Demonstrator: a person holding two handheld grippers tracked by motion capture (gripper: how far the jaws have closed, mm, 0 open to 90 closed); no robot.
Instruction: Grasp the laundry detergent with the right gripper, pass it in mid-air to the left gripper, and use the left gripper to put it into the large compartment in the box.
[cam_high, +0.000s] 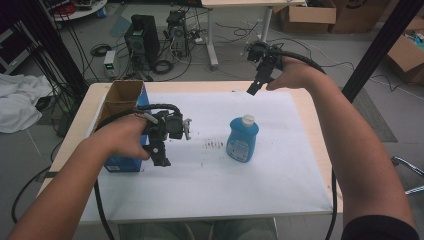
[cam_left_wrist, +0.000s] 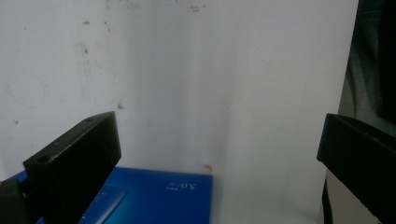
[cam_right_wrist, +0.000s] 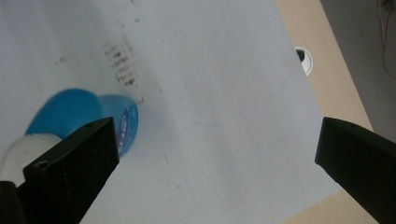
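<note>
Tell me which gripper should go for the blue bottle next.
Probably the right. The right gripper hangs open above the far edge of the table, and its own view already looks down on the blue bottle. The left gripper, also open, sits by the blue box, pointing away from the bottle.

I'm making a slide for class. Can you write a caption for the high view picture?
Two hand-held grippers, left and right, hover open over a white sheet with a blue bottle and a blue box.
</note>
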